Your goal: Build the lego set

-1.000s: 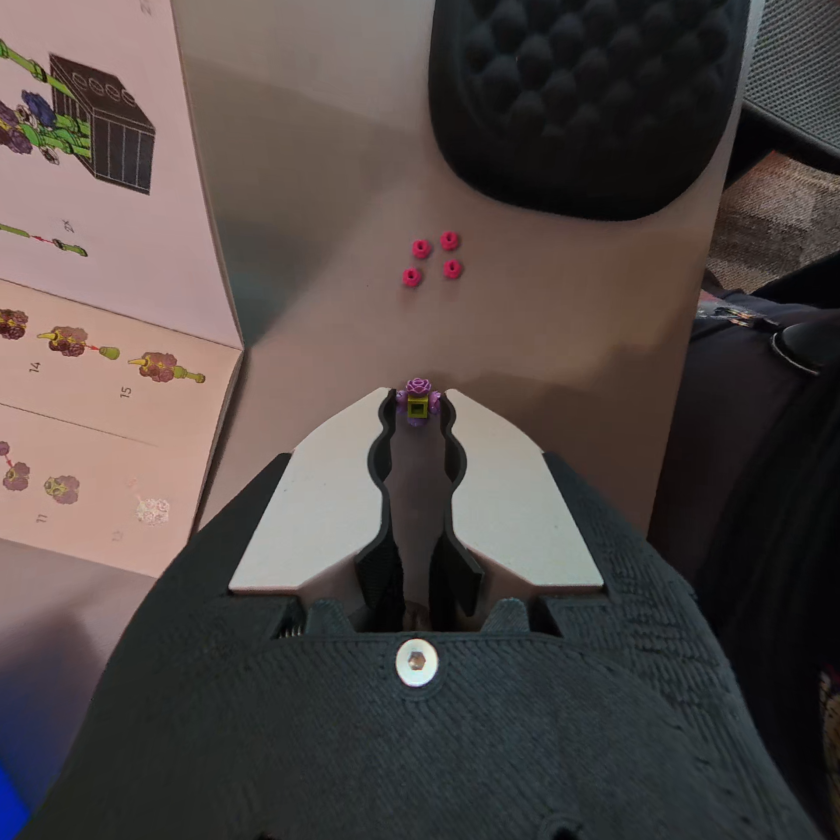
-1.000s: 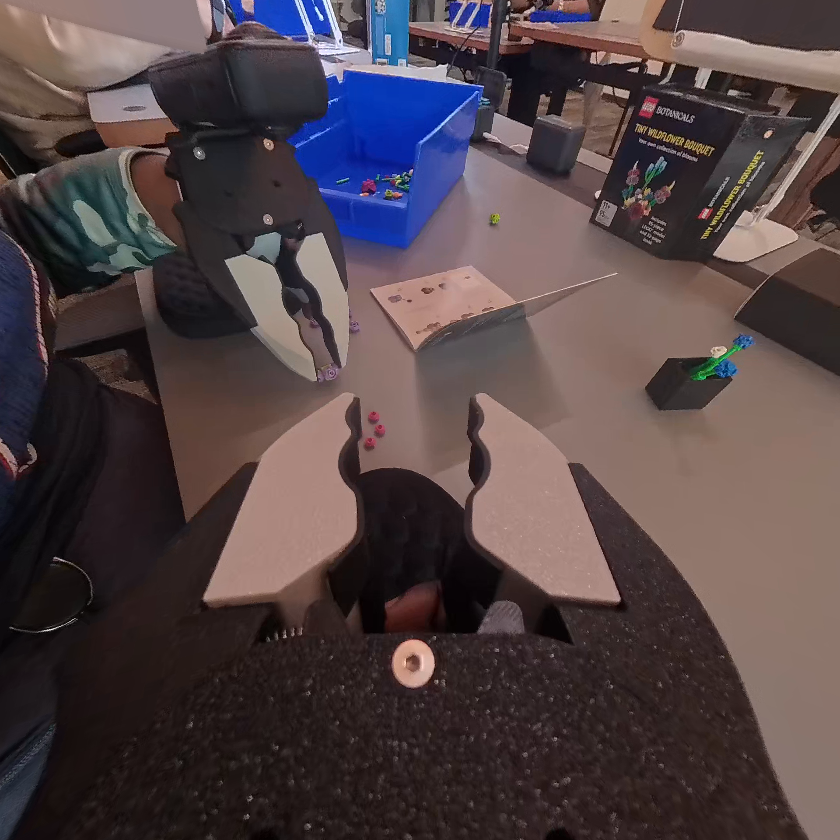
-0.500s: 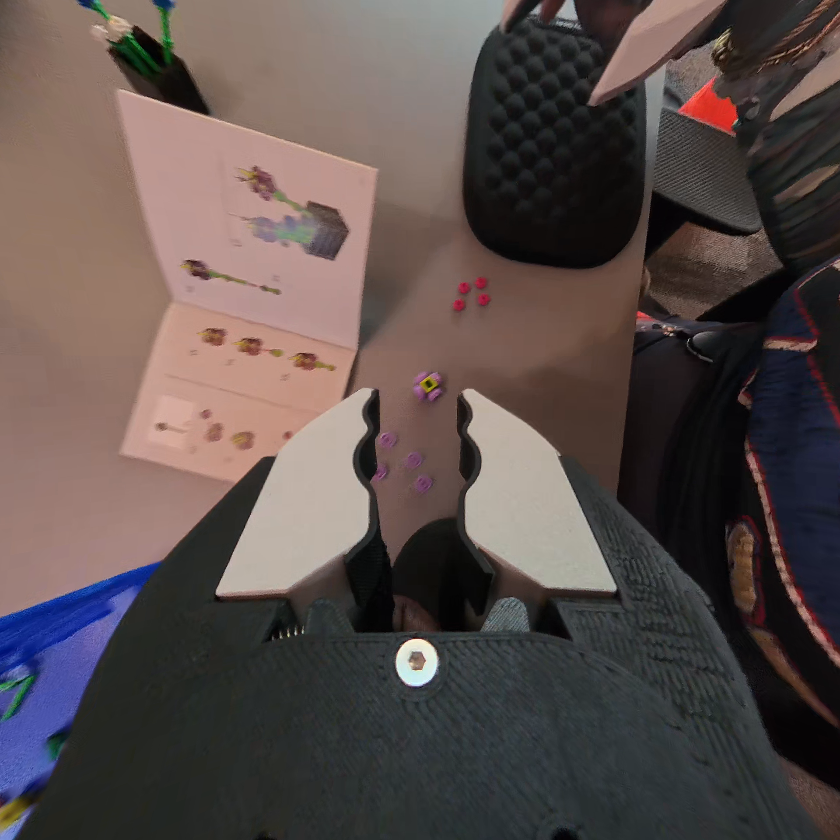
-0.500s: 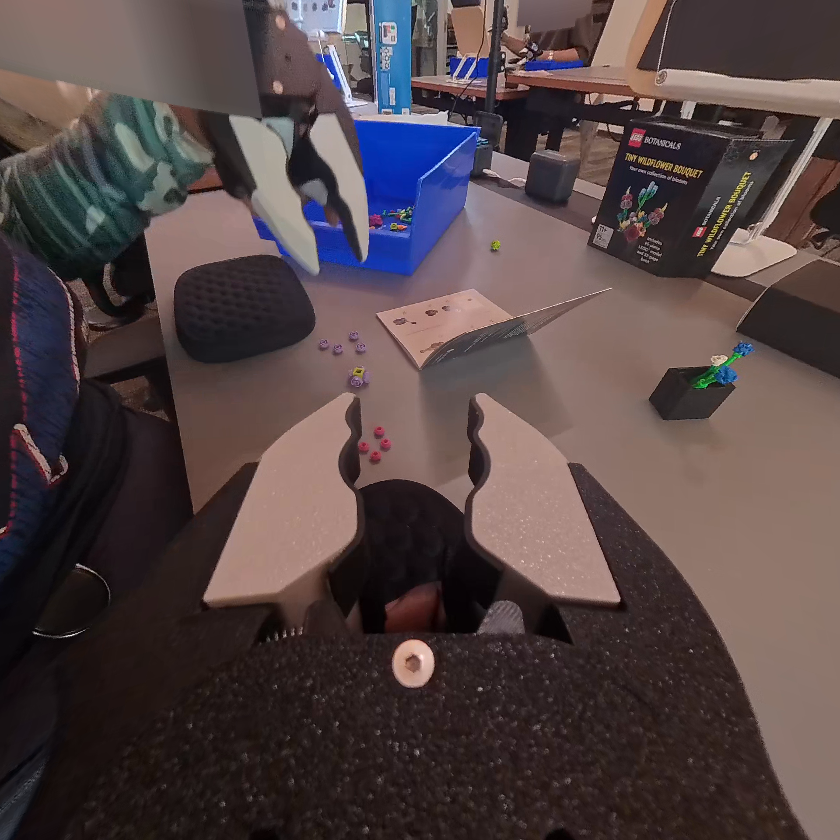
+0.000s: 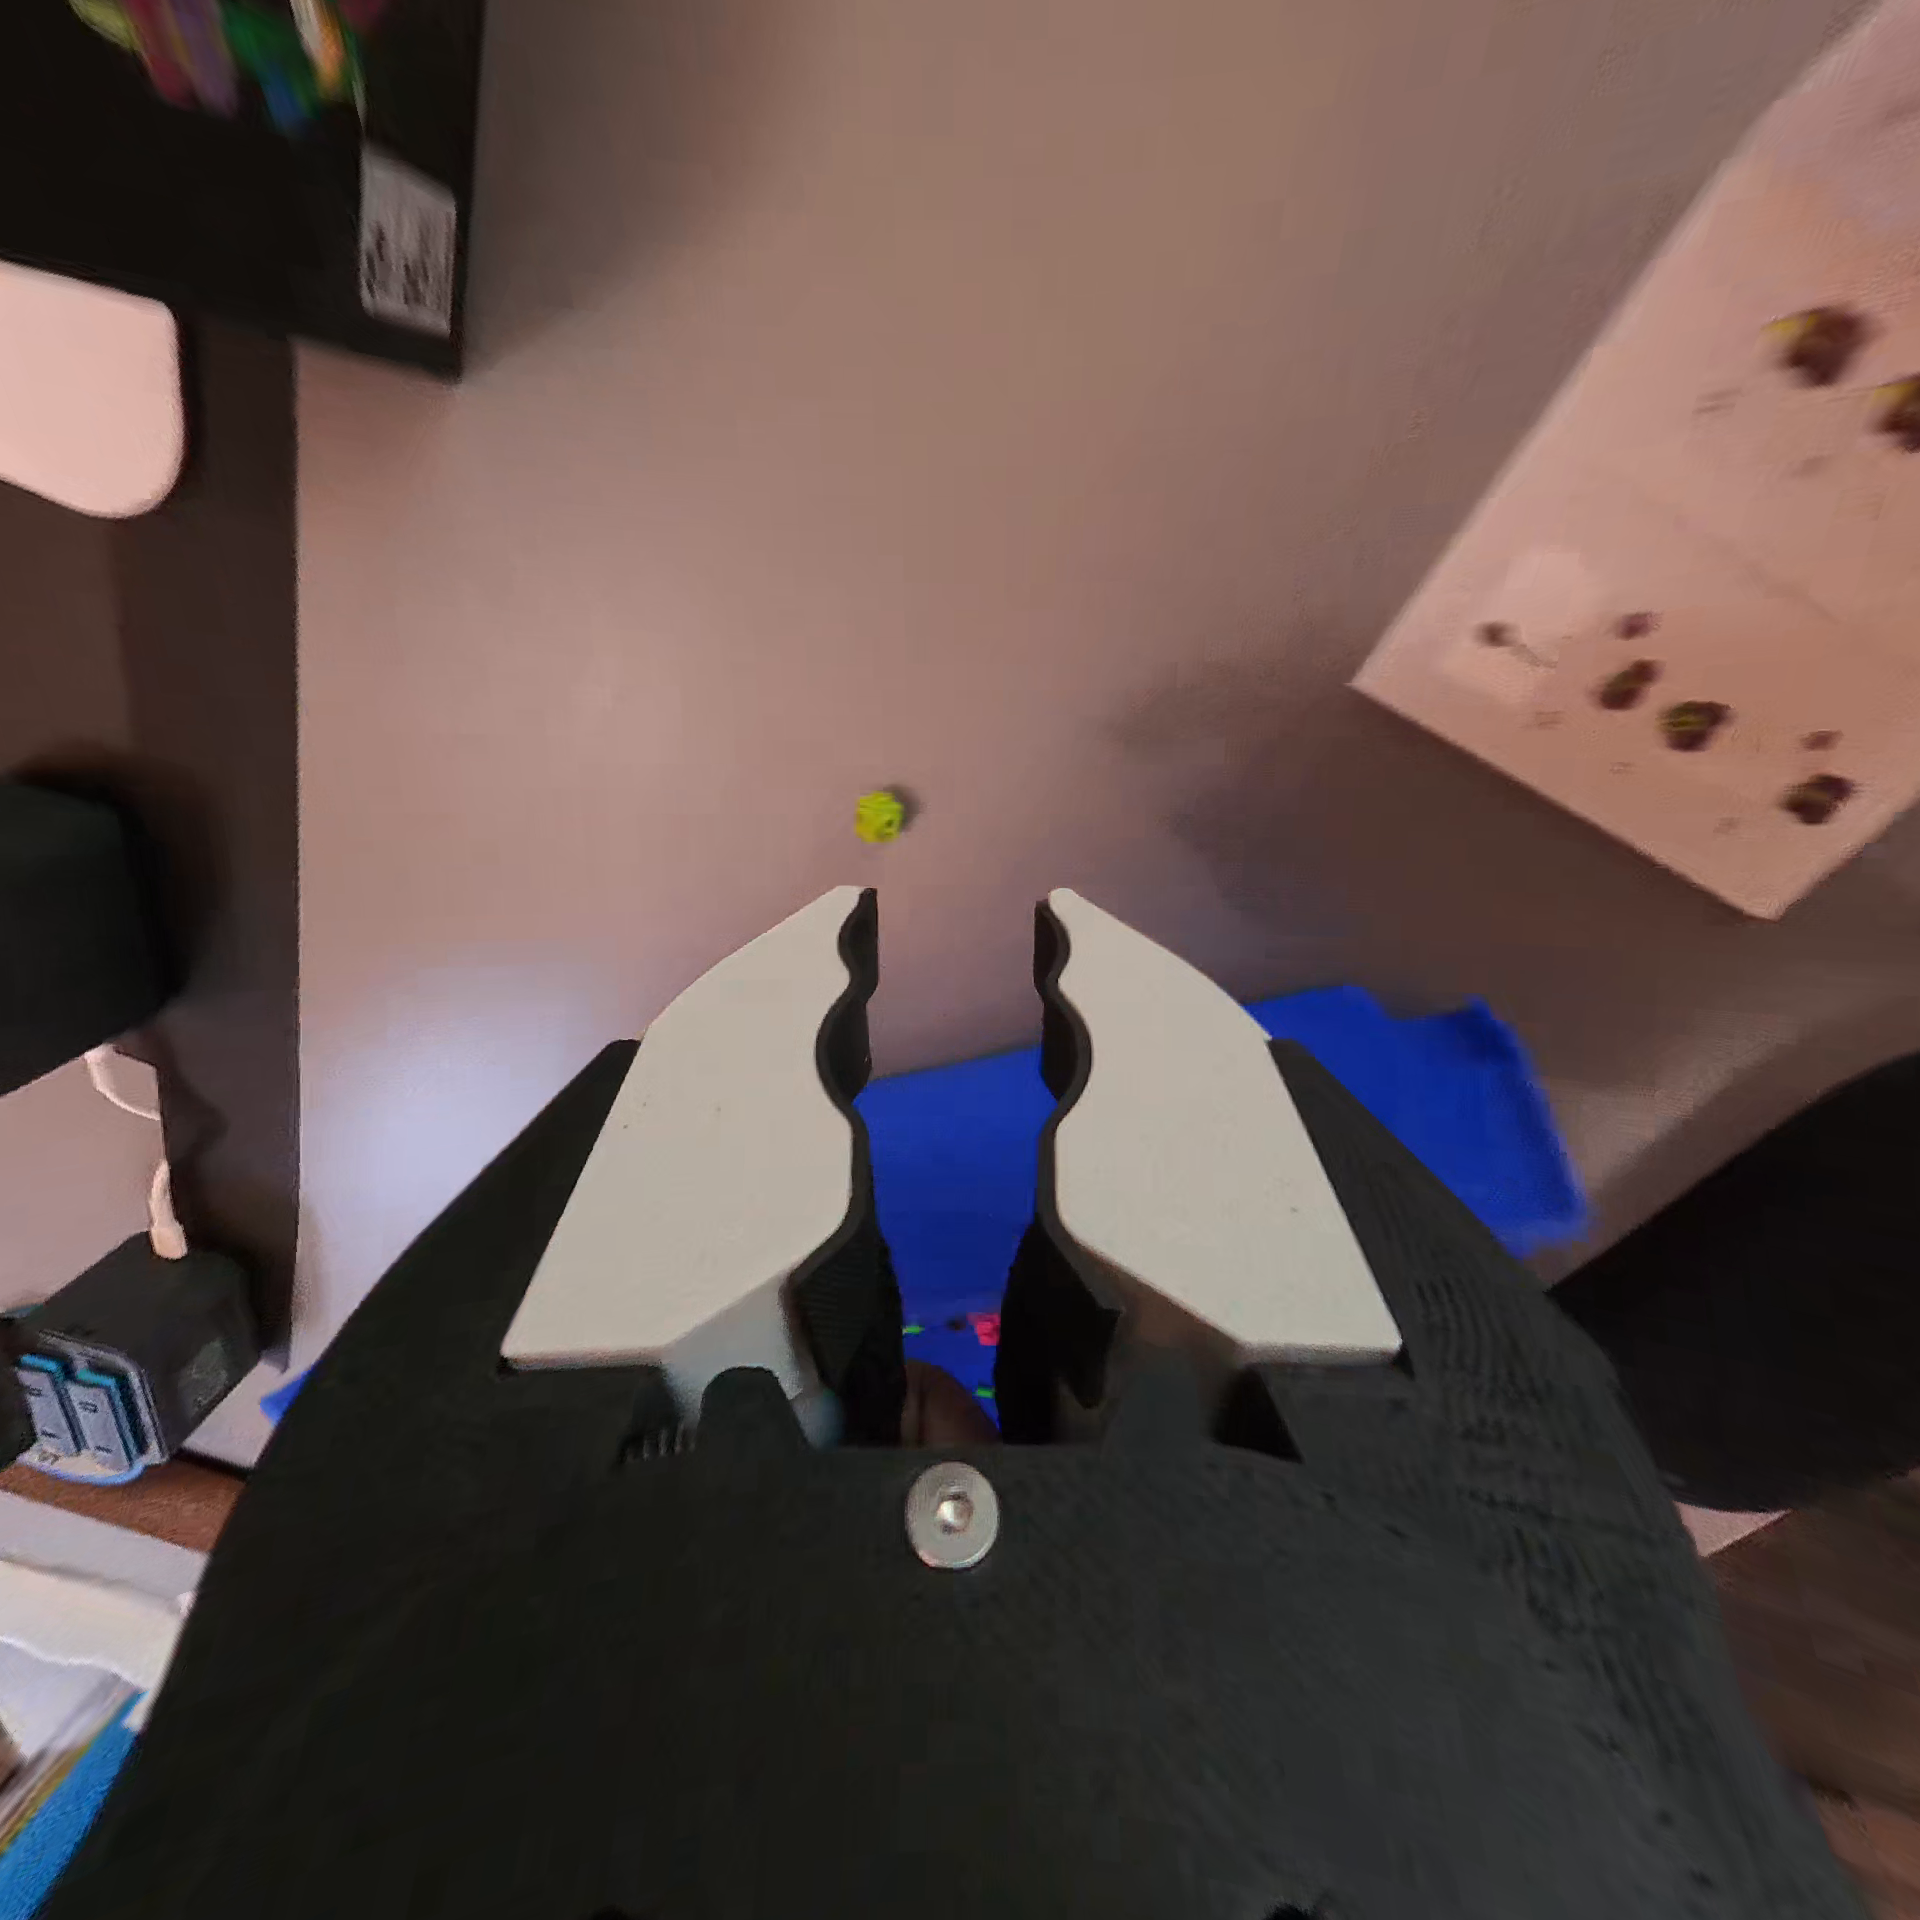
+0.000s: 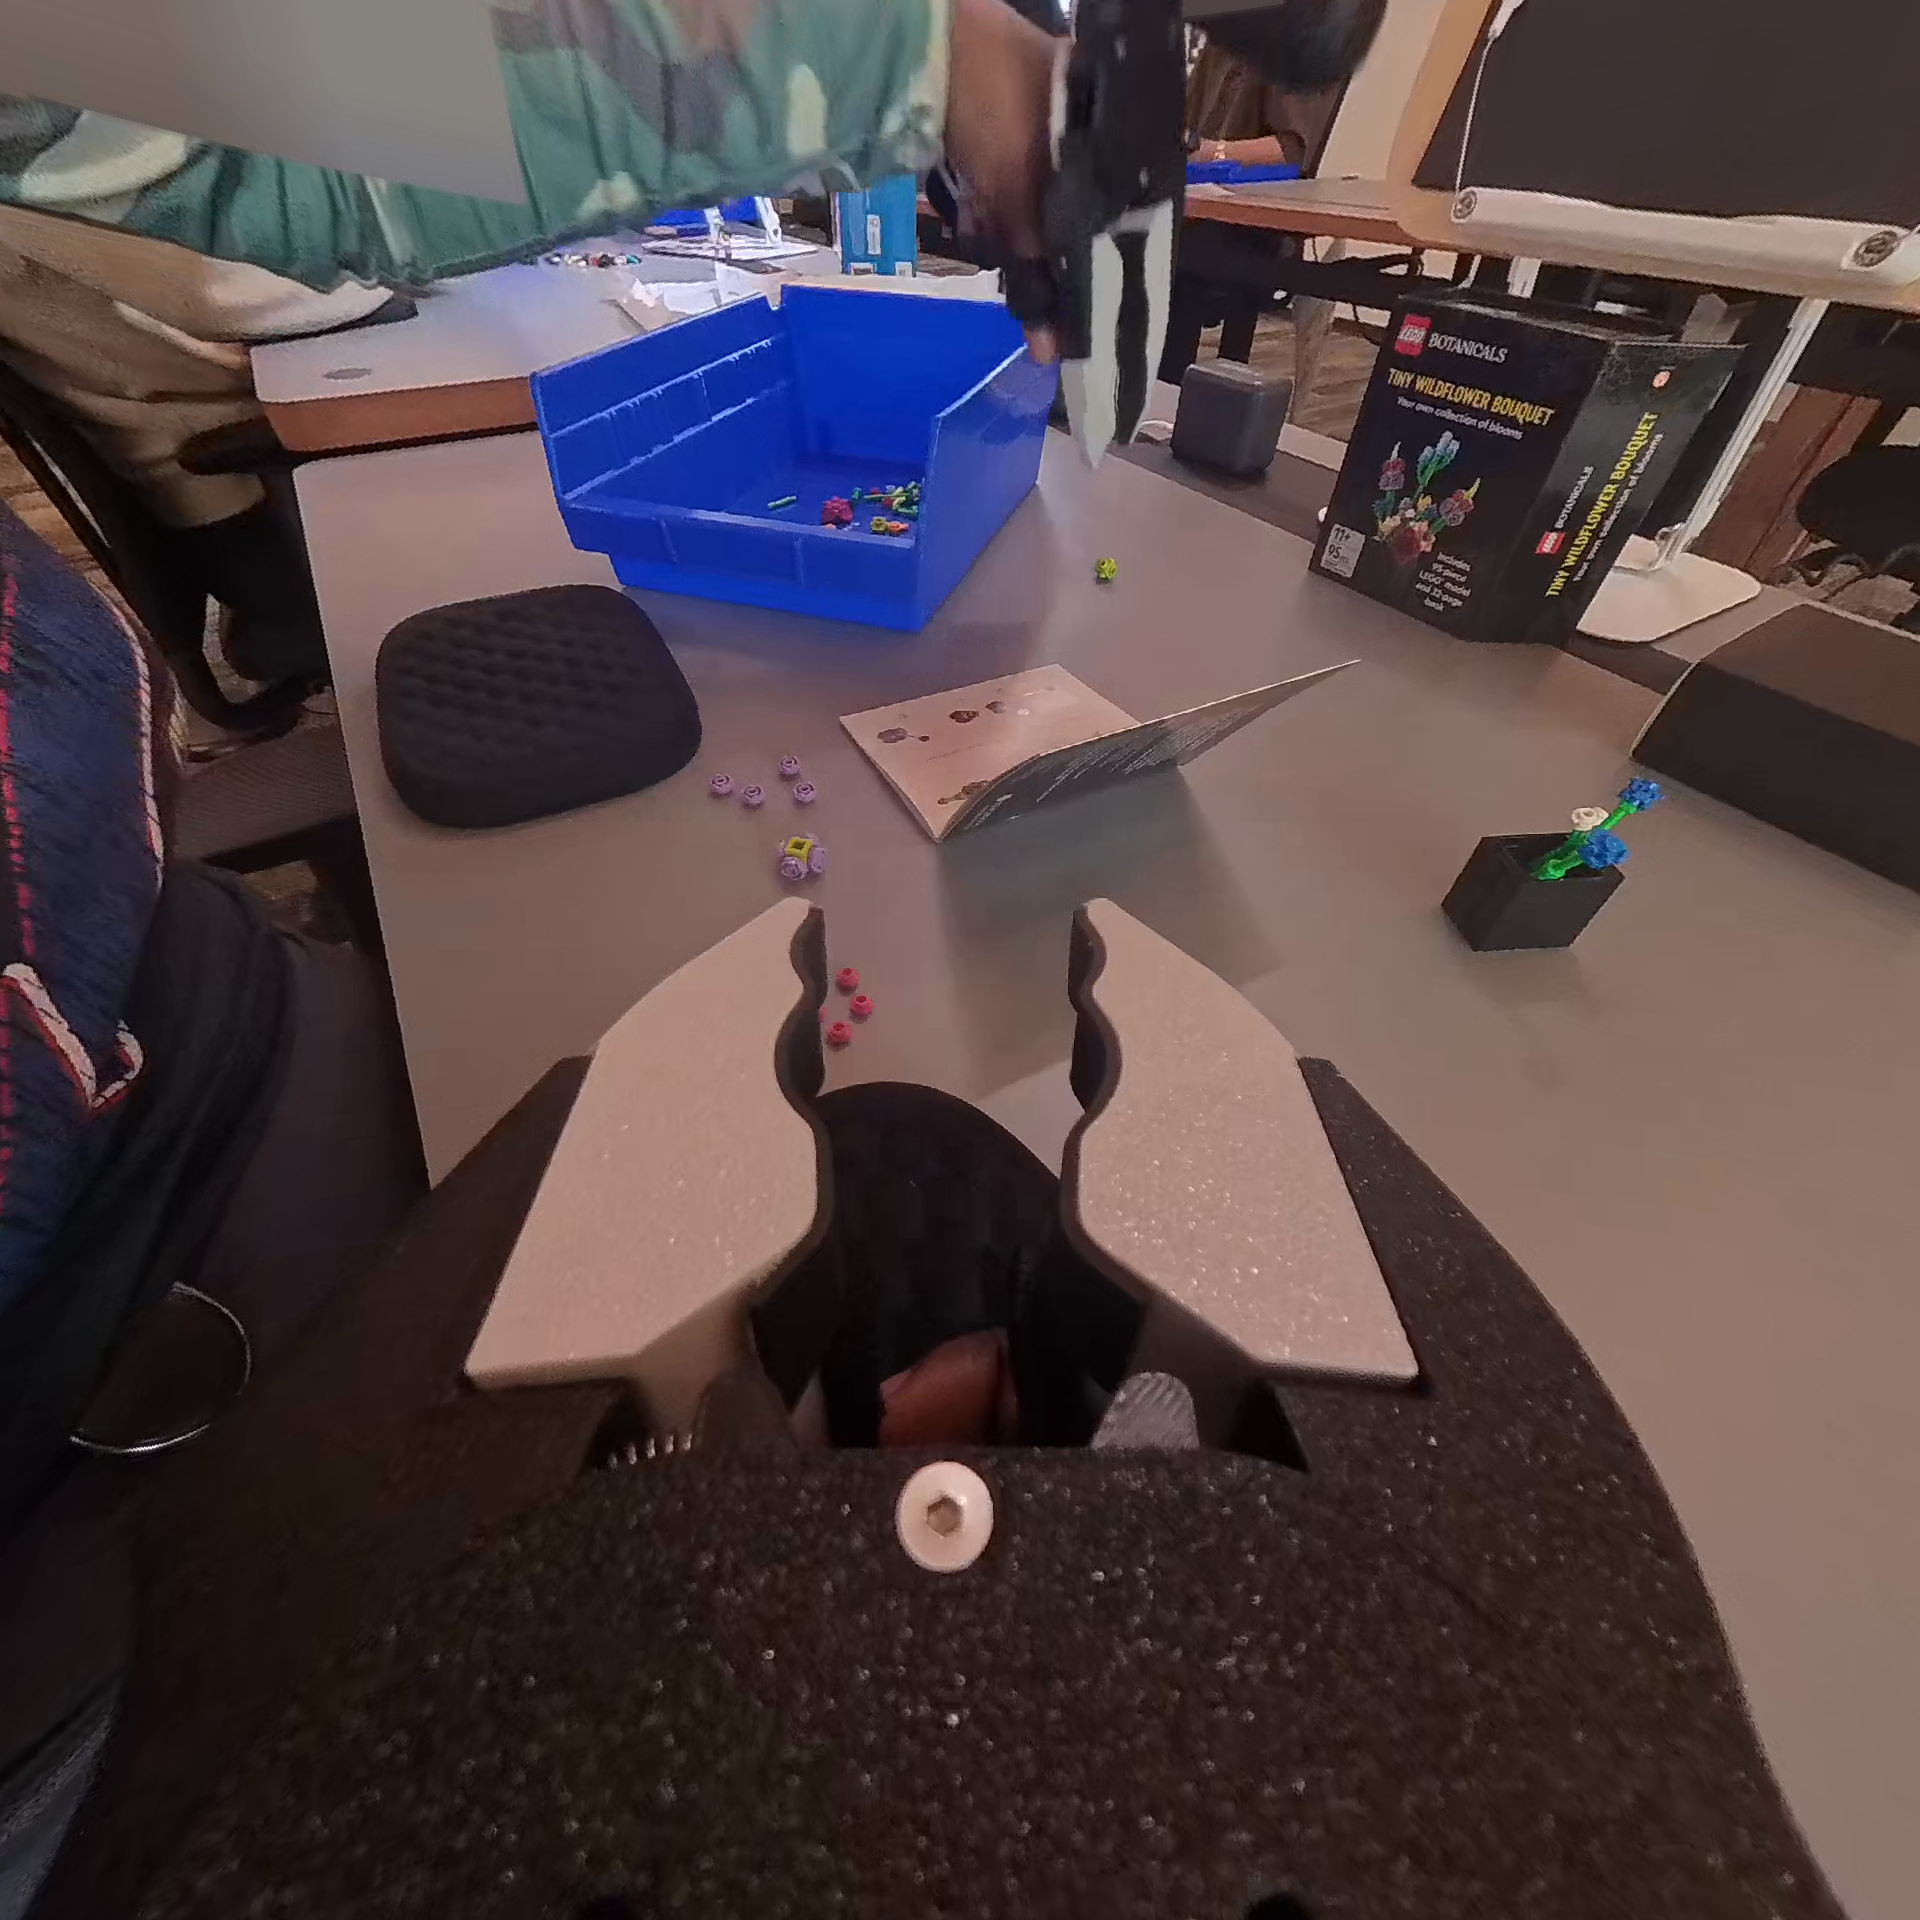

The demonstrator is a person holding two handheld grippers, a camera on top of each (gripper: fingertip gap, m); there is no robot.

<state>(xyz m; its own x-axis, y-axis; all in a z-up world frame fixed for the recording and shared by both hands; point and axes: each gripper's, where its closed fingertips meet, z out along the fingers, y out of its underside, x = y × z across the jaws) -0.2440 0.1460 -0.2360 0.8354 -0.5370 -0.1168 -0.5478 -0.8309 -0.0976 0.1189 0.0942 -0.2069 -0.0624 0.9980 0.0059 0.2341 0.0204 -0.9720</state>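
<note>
Left wrist view: left gripper (image 5: 956, 904) up in the air, smooth grey fingers (image 5: 727, 1122) apart, holding nothing, tips over bare table (image 5: 727, 520) past the far edge of the blue bin (image 5: 1392, 1101). Small yellow-green piece (image 5: 881, 817) alone just ahead, booklet (image 5: 1662, 582) well to the right, box (image 5: 208, 156) at upper left. Blurred throughout.

Right wrist view: right gripper (image 6: 943, 914) also spread, empty, low near the table's (image 6: 1558, 1247) near edge. Red studs (image 6: 847, 1006) beside its left fingertip; purple-and-yellow flower (image 6: 800, 858) flat on the surface farther out, yellow face up, long axis unclear. Loose purple studs (image 6: 764, 781) next to the dimpled black pad (image 6: 535, 701). Open room to the right, up to the black pot (image 6: 1527, 902).
</note>
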